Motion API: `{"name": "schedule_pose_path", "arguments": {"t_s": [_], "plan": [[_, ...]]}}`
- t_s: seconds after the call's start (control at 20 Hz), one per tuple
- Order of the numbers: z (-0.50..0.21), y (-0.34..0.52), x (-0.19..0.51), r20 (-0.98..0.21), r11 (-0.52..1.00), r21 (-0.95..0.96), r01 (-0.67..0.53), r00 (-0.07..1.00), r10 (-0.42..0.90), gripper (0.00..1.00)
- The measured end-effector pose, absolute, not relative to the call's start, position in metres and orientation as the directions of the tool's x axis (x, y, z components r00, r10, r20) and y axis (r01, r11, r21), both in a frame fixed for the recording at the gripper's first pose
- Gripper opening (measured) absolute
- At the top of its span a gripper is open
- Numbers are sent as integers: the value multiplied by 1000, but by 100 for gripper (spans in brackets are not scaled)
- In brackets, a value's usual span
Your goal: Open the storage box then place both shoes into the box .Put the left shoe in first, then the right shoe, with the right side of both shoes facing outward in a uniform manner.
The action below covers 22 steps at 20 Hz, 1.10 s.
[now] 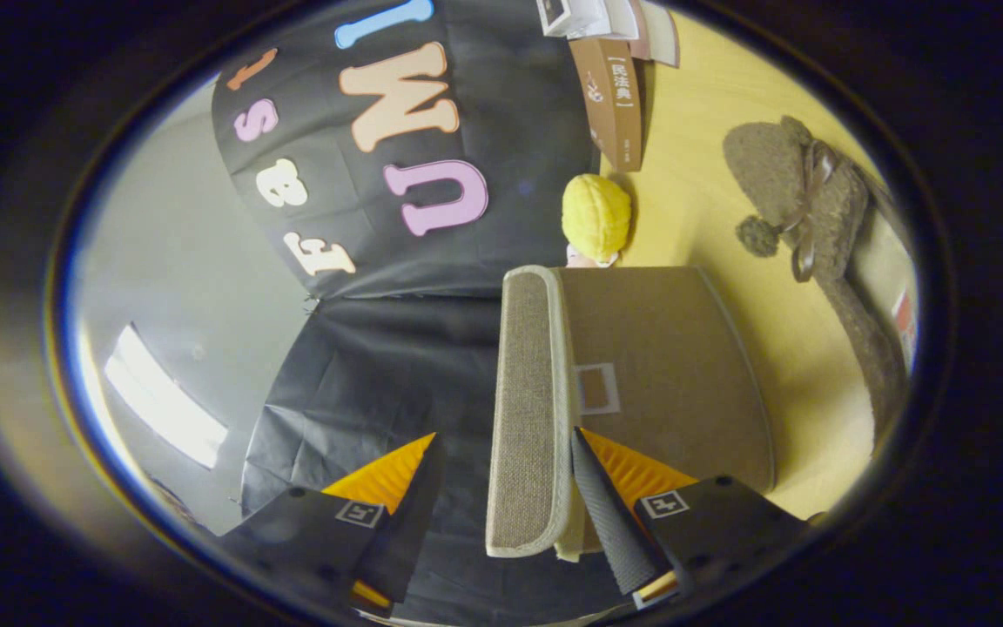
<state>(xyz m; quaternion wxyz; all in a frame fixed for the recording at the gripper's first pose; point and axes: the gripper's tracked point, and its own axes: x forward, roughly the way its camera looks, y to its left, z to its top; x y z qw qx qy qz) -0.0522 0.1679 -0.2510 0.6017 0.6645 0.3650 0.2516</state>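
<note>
Gripper view
Gripper (501,448): fingers spread wide, the storage box's lid (526,409) standing between them, gripped by neither.
Storage box (667,366): just ahead, on the yellow table (728,113).
Shoe (815,226): brown, right of the box.
Yellow ball (596,216): beyond the box.
Book (613,100): far, upright.

The storage box (667,366) sits on the table (728,131) with its lid (528,409) between the gripper (501,461) fingers, the shoe (815,218) beside it, and the book (615,100) and ball (595,216) beyond it.
</note>
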Motion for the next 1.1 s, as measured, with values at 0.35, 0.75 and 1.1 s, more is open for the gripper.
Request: {"name": "schedule_pose_path", "arguments": {"t_s": [0.35, 0.75, 1.1], "plan": [[-219, 187, -60, -32, -55, 989, 141, 548, 836, 72], [-221, 175, -52, -109, 73, 994, 86, 563, 819, 28], [-187, 207, -41, -134, 125, 991, 54, 563, 815, 3]]}}
